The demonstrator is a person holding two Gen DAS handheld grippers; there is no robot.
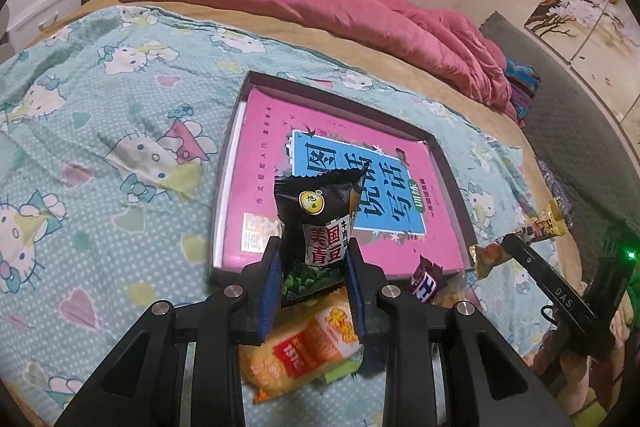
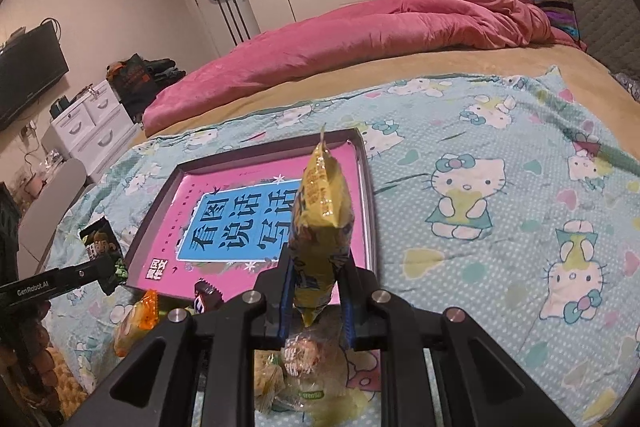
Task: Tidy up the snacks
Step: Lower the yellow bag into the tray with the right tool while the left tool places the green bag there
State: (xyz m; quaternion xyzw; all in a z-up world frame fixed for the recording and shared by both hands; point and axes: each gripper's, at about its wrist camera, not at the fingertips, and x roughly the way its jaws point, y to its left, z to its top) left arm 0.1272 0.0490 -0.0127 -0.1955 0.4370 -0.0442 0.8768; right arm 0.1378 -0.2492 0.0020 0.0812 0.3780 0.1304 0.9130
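My left gripper [image 1: 312, 263] is shut on a black green-pea snack packet [image 1: 316, 219], held upright above the near edge of the shallow dark tray [image 1: 348, 99] with a pink book [image 1: 272, 147] inside. My right gripper [image 2: 318, 287] is shut on a yellow snack packet [image 2: 320, 203], held upright over the tray's [image 2: 366, 163] near right corner. The left gripper and its black packet [image 2: 100, 239] show at the left of the right wrist view. The right gripper with its packet [image 1: 536, 231] shows at the right of the left wrist view.
Loose snacks lie on the Hello Kitty sheet [image 1: 100, 107] near the tray: an orange packet [image 1: 304, 351], a small dark bar [image 1: 426, 279], an orange-ended pack [image 2: 138, 319] and clear-wrapped packs [image 2: 304, 351]. A pink quilt [image 2: 360, 39] lies behind.
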